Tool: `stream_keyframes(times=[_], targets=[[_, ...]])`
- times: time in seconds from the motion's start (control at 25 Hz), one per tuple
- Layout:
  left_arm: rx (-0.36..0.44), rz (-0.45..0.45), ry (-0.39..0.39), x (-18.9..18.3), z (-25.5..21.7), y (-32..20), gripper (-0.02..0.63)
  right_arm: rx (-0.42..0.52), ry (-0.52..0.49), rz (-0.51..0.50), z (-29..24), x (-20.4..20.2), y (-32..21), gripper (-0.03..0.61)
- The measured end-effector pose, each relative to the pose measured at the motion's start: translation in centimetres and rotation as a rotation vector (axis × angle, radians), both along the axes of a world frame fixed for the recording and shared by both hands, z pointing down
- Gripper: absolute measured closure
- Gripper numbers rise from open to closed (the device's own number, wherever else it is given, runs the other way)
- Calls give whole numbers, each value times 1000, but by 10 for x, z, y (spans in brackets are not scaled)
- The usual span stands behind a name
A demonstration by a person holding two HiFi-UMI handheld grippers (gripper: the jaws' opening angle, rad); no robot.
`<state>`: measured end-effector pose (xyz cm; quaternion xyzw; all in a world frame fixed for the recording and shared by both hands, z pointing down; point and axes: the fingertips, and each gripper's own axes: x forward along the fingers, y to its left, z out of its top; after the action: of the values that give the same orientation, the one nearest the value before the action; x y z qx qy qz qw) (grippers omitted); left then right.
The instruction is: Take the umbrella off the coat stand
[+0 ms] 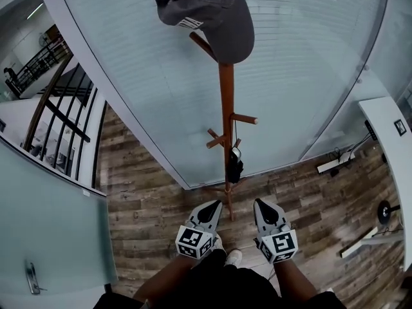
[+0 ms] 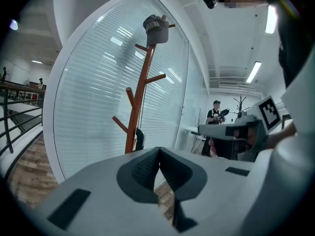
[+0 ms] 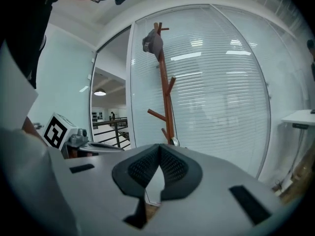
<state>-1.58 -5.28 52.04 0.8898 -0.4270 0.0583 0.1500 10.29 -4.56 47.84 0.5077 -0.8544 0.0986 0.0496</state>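
Note:
A small black folded umbrella hangs from a low peg of the brown wooden coat stand, which carries a grey cap on top. My left gripper and right gripper are side by side just short of the stand's foot, both shut and holding nothing. In the left gripper view the stand rises ahead, with the umbrella just above the shut left gripper. In the right gripper view the umbrella's top peeks over the shut right gripper, beside the stand.
A curved glass wall with blinds stands right behind the stand. A black railing runs at the left and a glass door with a handle is at lower left. A white desk and floor cables lie at the right. A person stands far off.

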Motion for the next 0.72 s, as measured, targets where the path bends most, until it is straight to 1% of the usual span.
stream_keyframes(times=[0.08, 0.2, 0.32, 0.56, 0.72], targets=[[23, 24, 6, -1, -10, -10, 601, -7, 13, -11, -4, -6, -16, 572], [65, 47, 29, -7, -29, -30, 600, -34, -16, 43, 8, -3, -38, 572], [87, 51, 10, -17, -29, -49, 601, -50, -18, 62, 19, -8, -52, 572], [92, 80, -22, -25, -16, -67, 601, -54, -22, 94, 34, -17, -73, 572], [85, 91, -36, -27, -8, -73, 601, -69, 8, 74, 48, -26, -81, 572]])
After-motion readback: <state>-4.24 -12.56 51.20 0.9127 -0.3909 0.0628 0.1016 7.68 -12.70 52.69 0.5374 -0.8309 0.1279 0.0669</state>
